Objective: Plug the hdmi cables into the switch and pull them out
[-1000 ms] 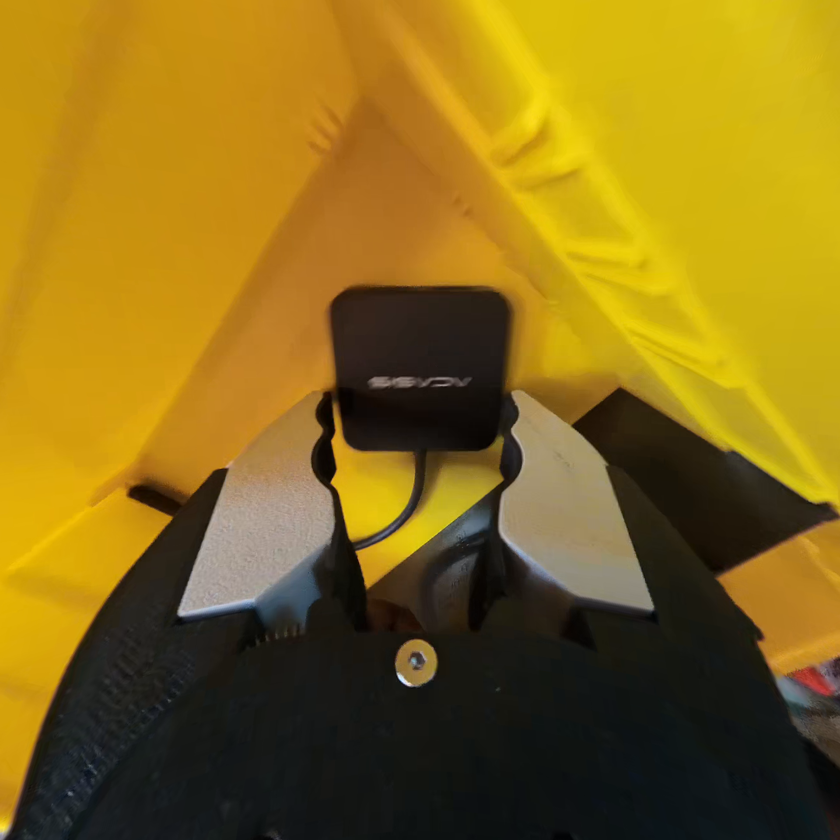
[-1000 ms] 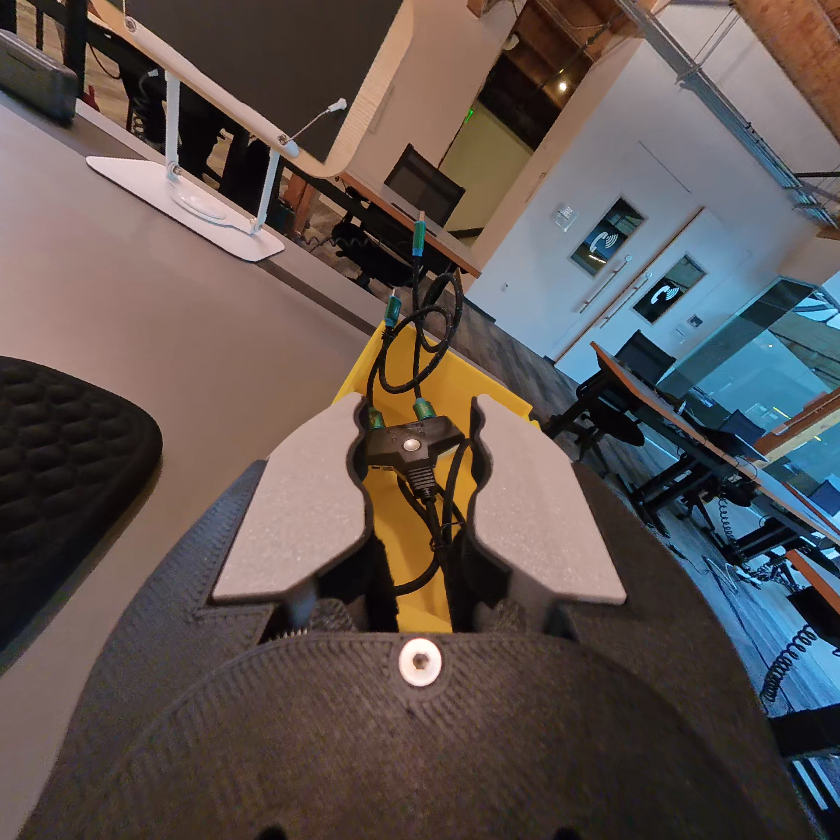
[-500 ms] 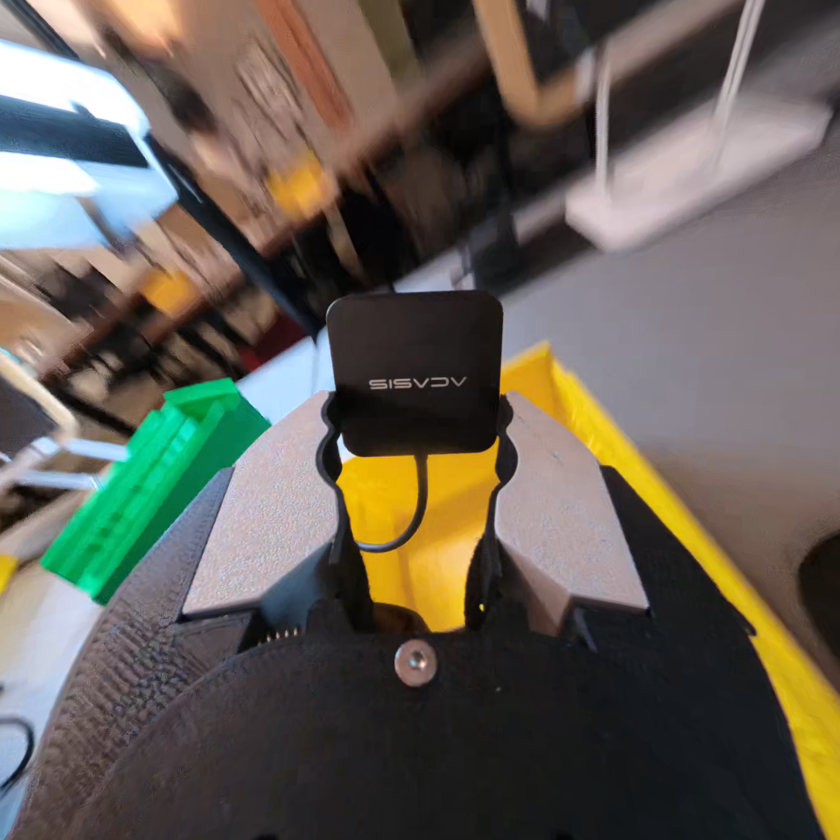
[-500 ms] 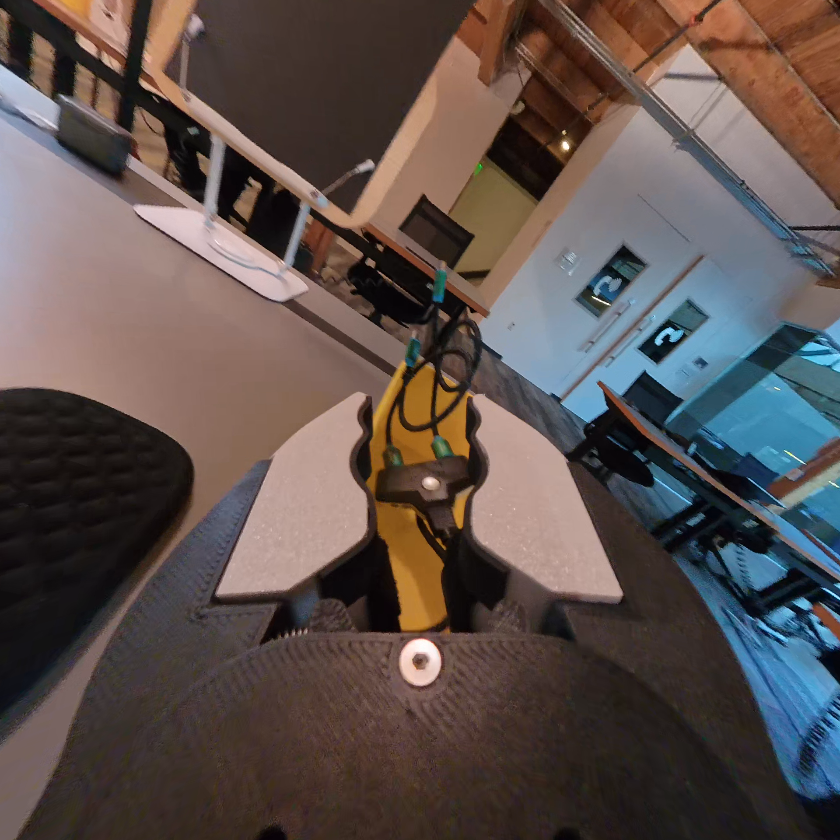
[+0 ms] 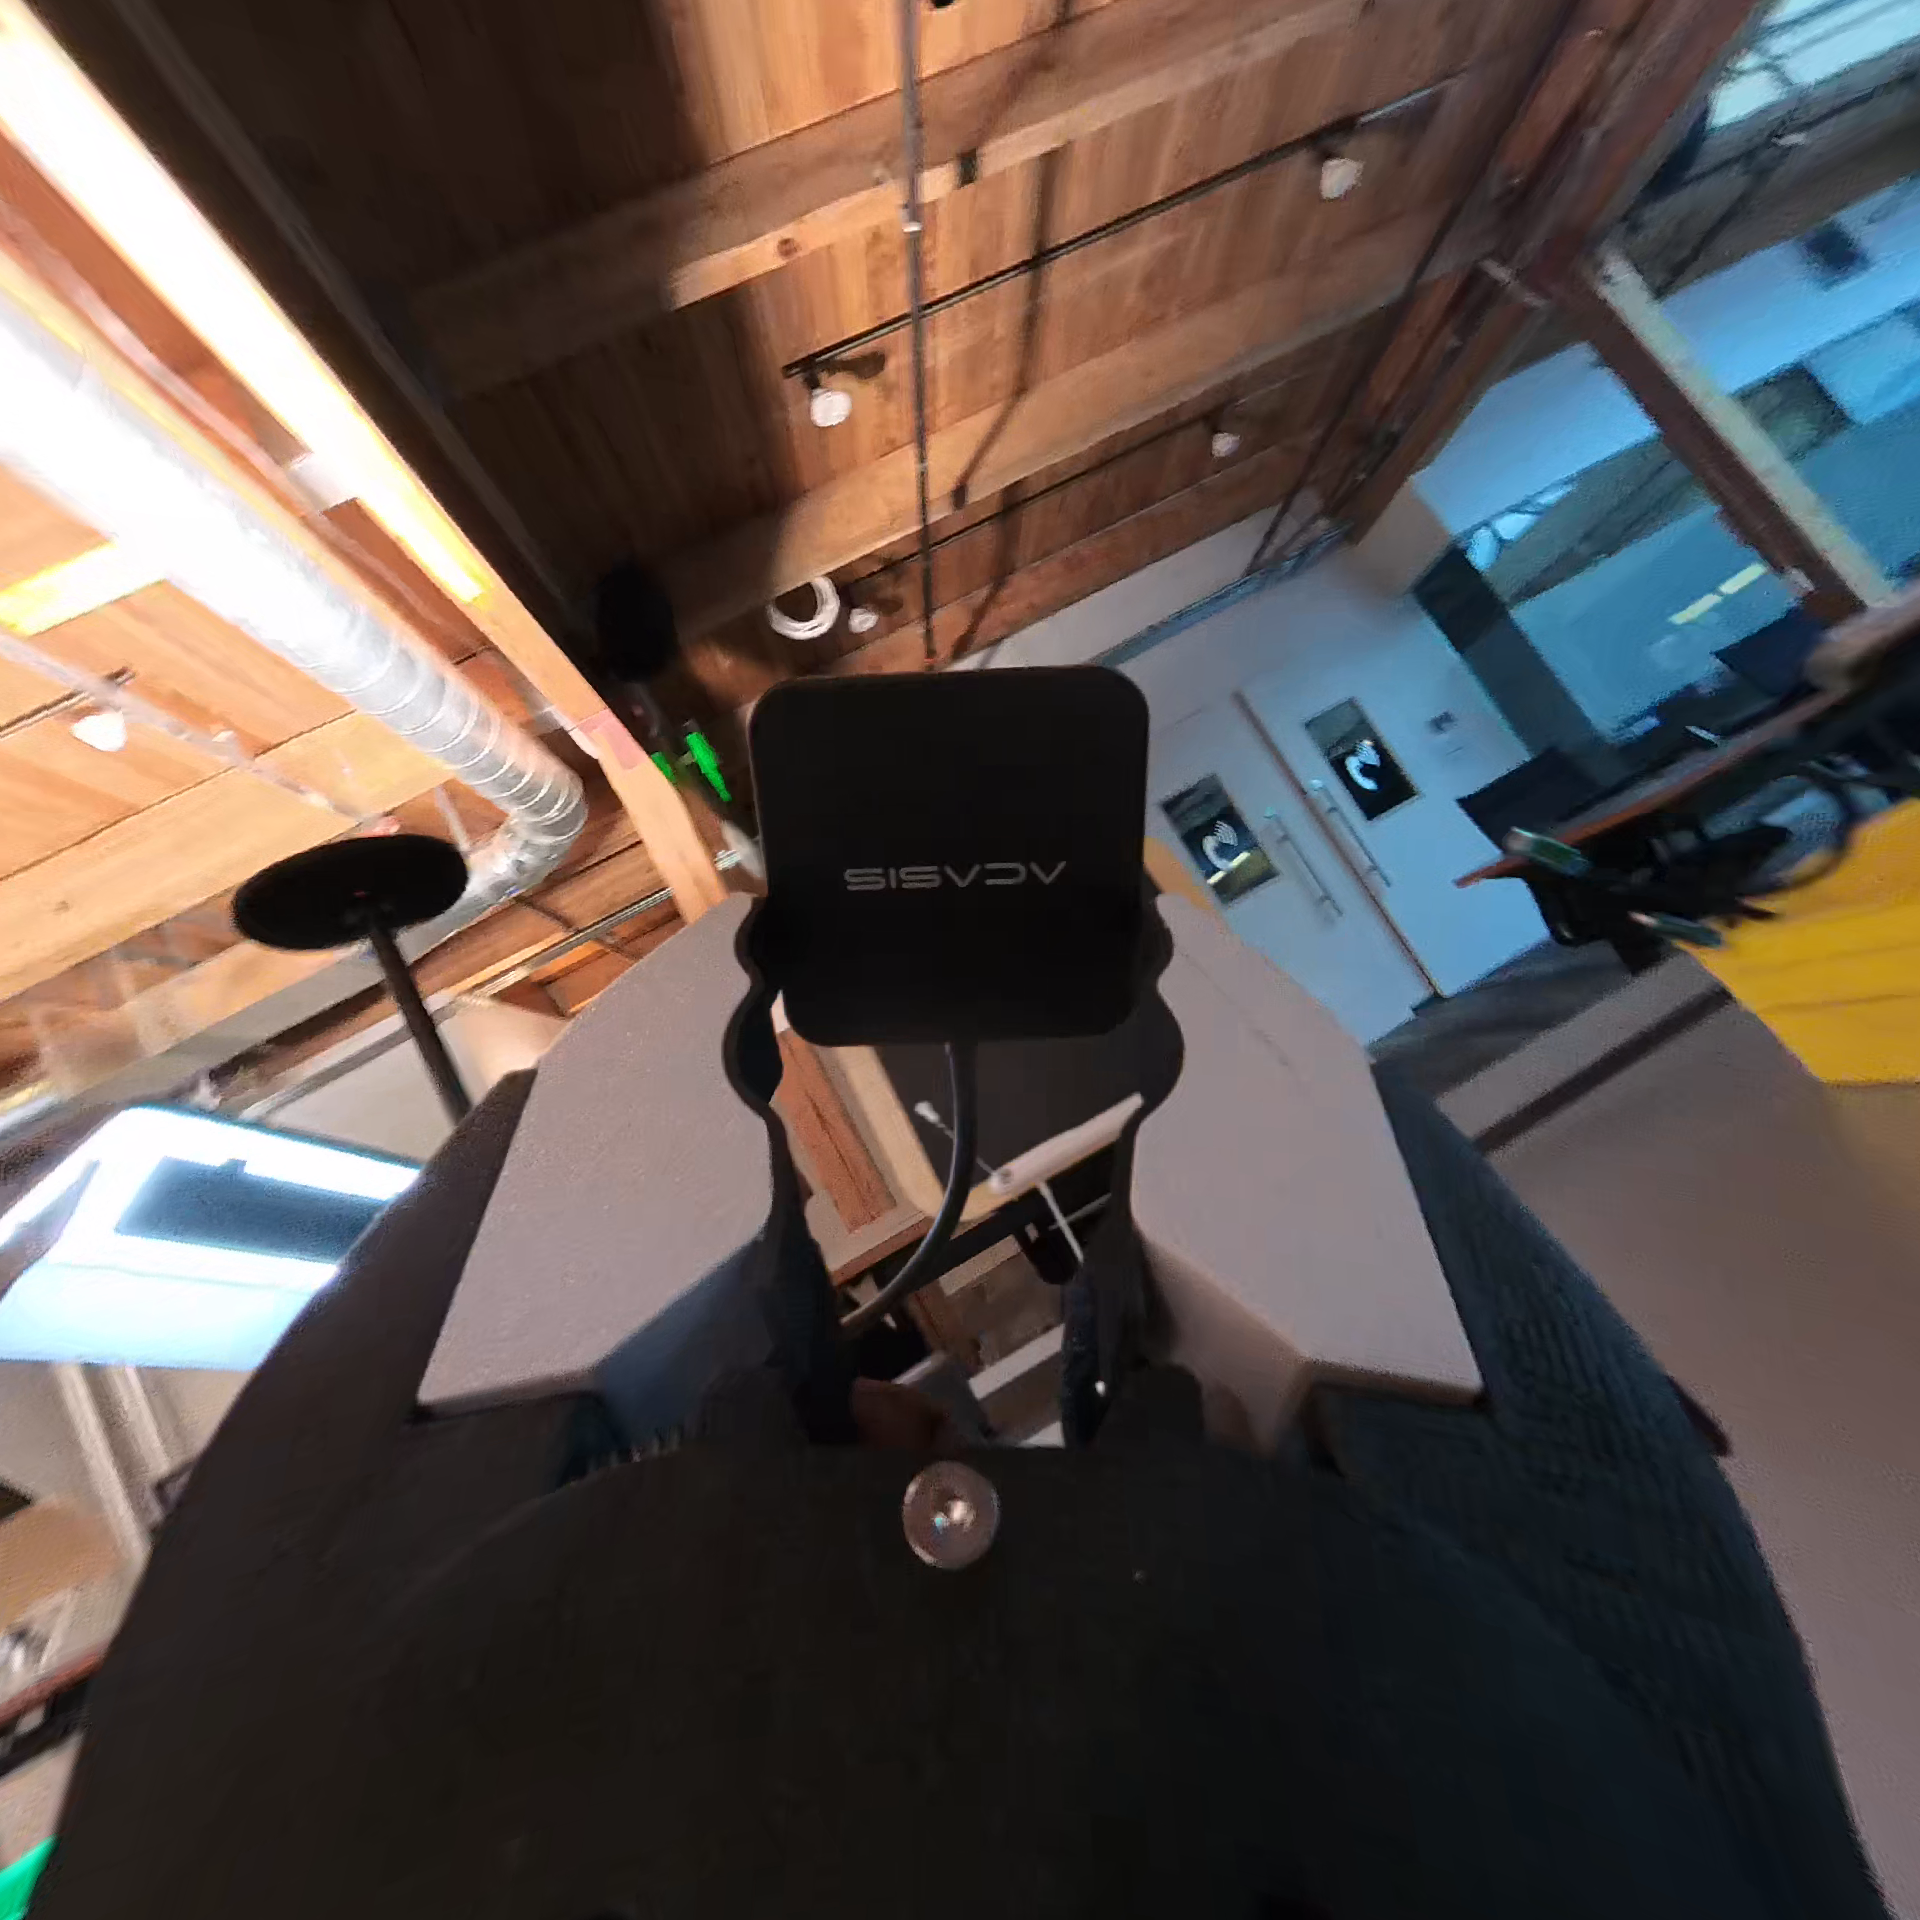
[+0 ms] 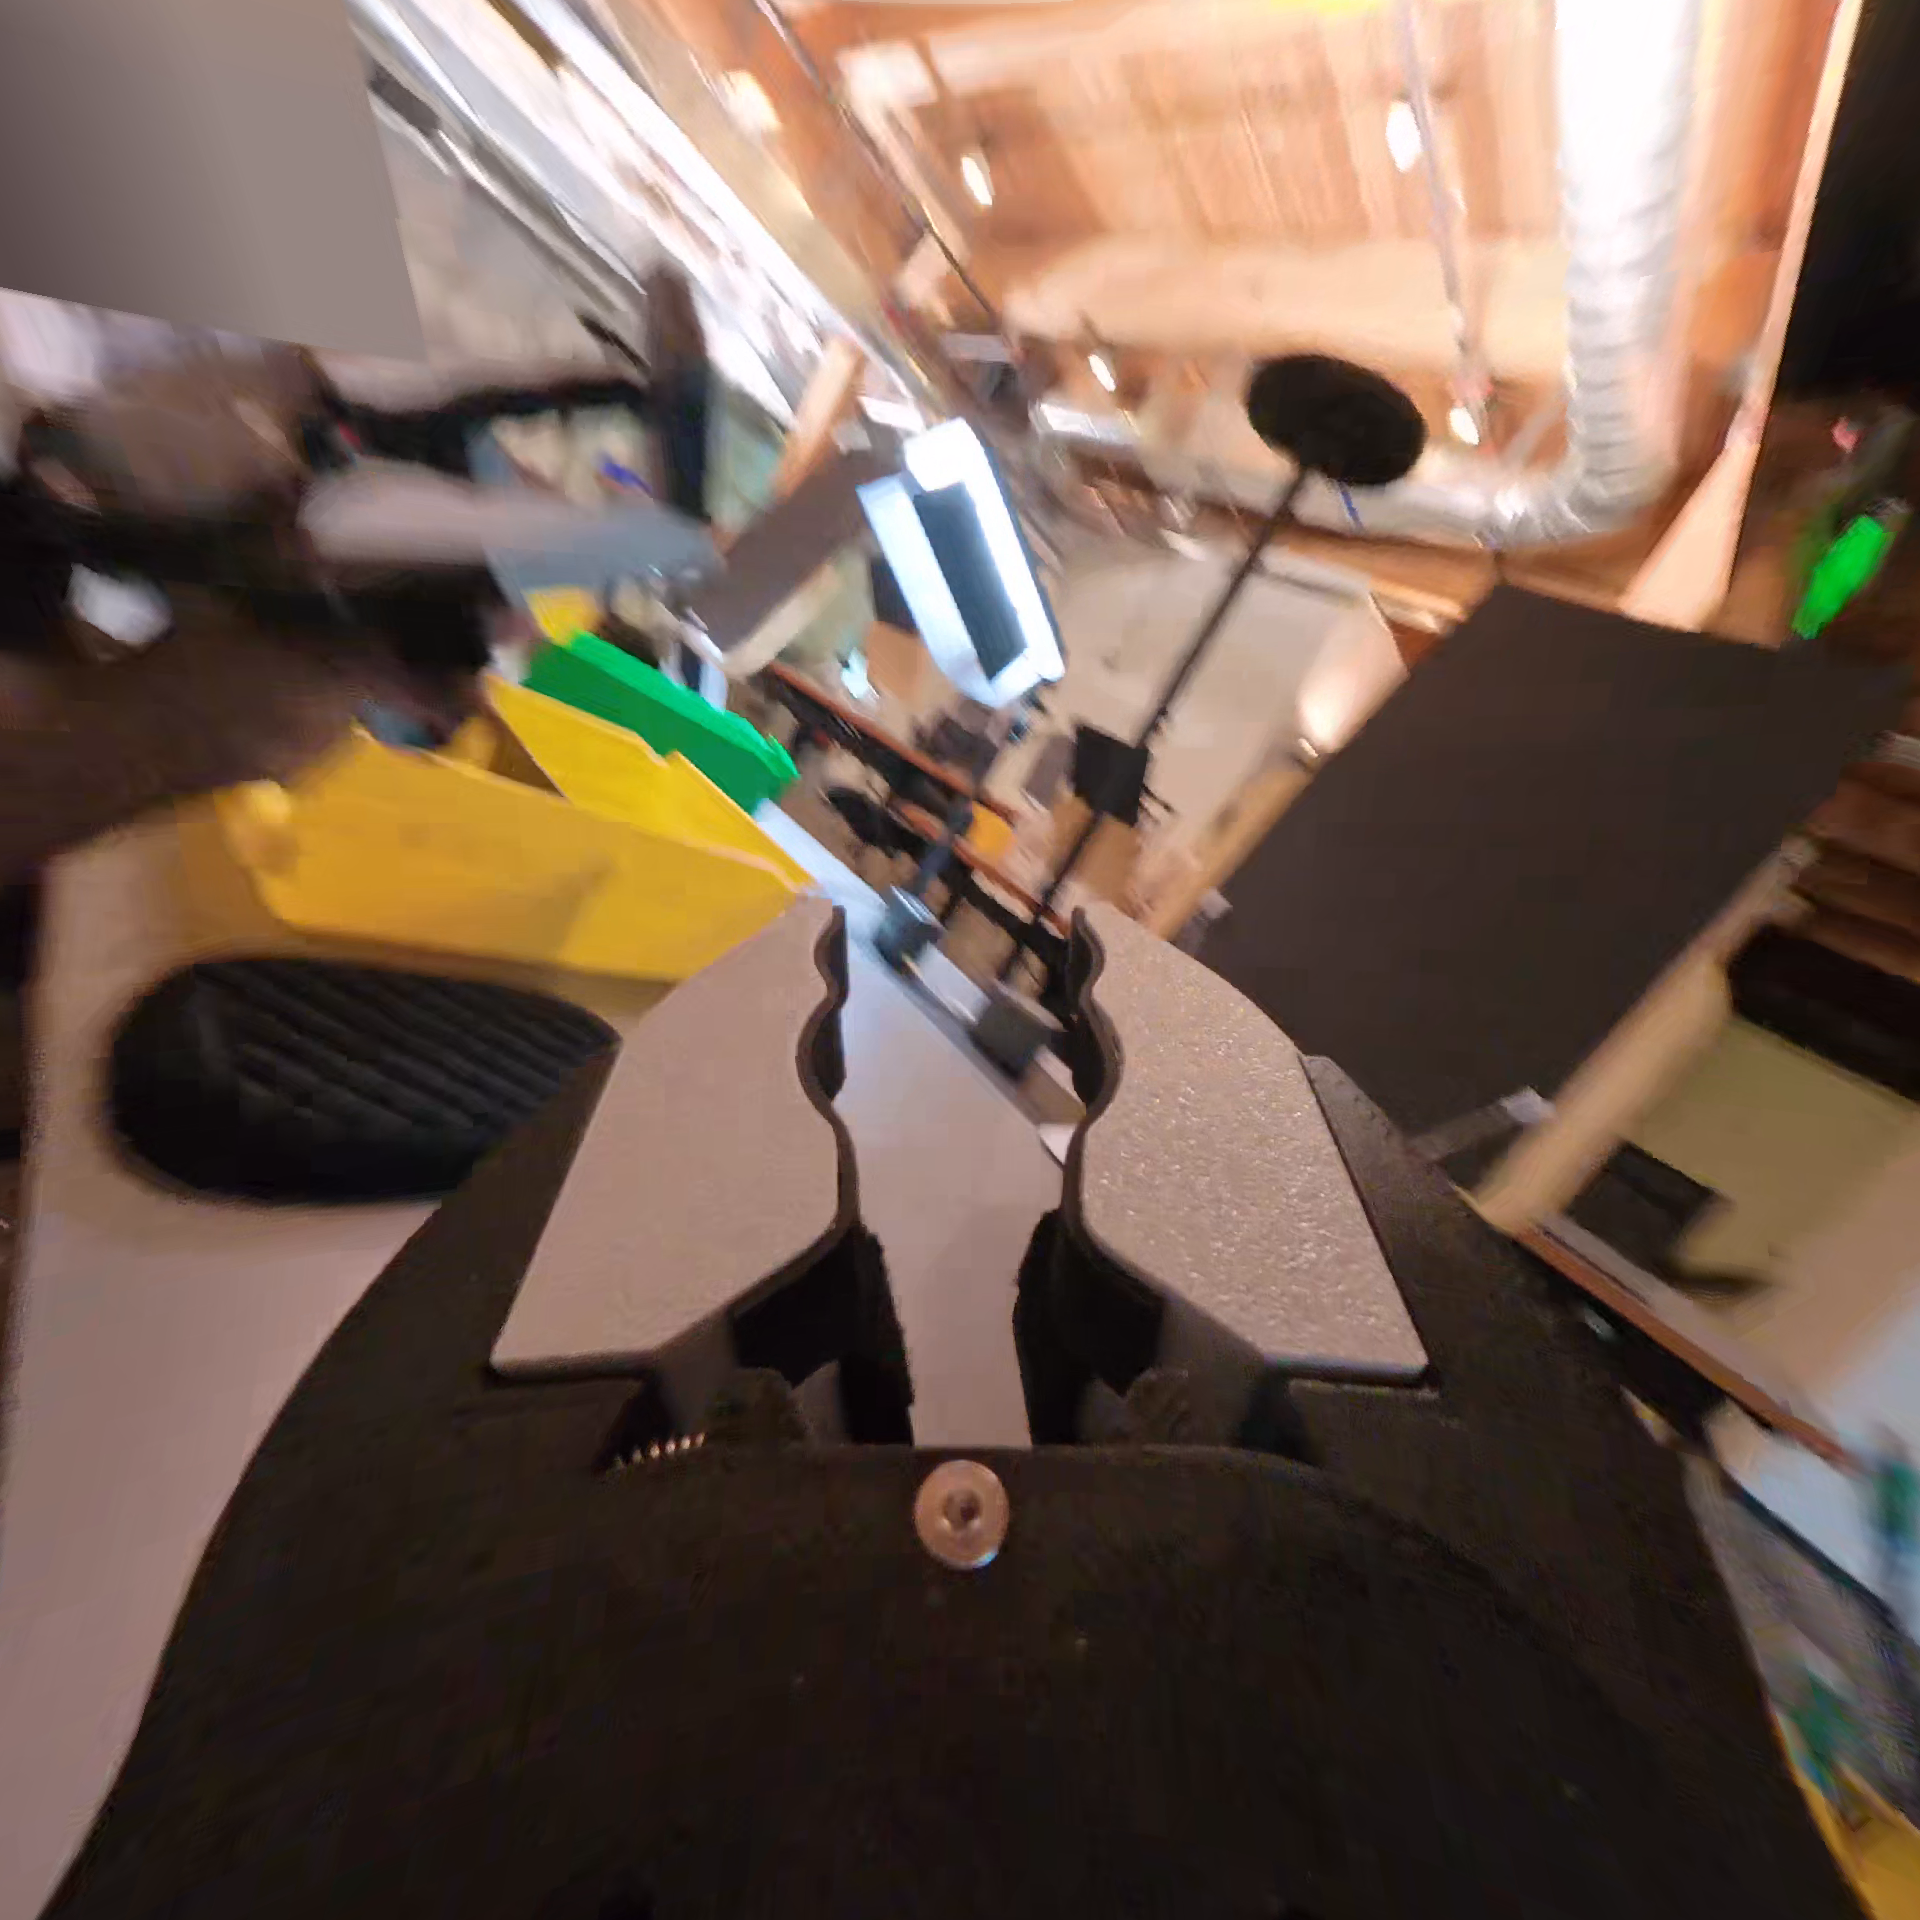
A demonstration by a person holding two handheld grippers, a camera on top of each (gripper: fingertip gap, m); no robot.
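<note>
My left gripper (image 5: 951,935) is shut on a flat black square box (image 5: 948,852), gripped by its two sides near the fingertips. A thin black cord (image 5: 940,1195) hangs from the box down between the fingers. The gripper is raised and points up towards the wooden ceiling. Dark cables with green plugs (image 5: 1621,894) show blurred at the far right, by a yellow bin (image 5: 1839,956). My right gripper (image 6: 951,977) is open and empty above the grey table (image 6: 156,1403). The right wrist view is motion-blurred.
In the right wrist view a yellow bin (image 6: 499,852) and a green bin (image 6: 665,707) stand at the left. A black ribbed pad (image 6: 343,1070) lies on the table in front of them. A dark panel on a stand (image 6: 1538,831) is at the right.
My left gripper lifted the black box out of the yellow bin and tilted up to face the ceiling. My right gripper swung away from the bin with the cables, still open.
</note>
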